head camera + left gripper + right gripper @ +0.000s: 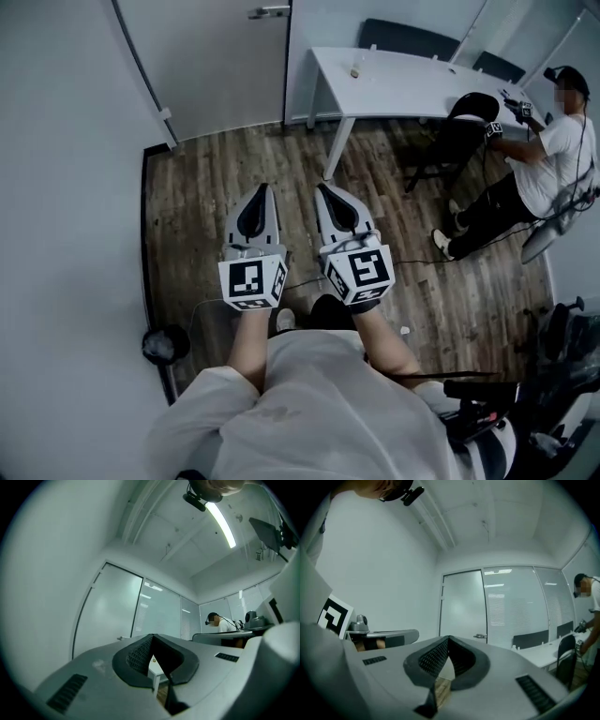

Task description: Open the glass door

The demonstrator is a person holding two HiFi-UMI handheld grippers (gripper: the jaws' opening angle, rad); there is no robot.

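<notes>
Glass door (464,604): stood upright at the far end of the wooden floor (216,169), ahead of both grippers and well apart from them, flush in the glass wall.
Left gripper (152,638): fingers (135,657) were pressed together with nothing between them; it was aimed toward the door.
Right gripper (448,639): fingers (431,659) were likewise closed on nothing; it was held just beside the left one and parallel to it.
Container: a dark round container (166,344) sat by the left wall, near the person's feet; its contents could not be told.
Door's axis: the long axis ran vertical; the lever handle (480,636) lay level at the door's right edge, pointing toward its middle.
Table: a white table (412,80) stood right of the door, with a small bottle (355,69) near its left edge.
Around: a black chair (459,131) stood at the table's near edge, and a seated person (544,159) was at the floor's right edge.
</notes>
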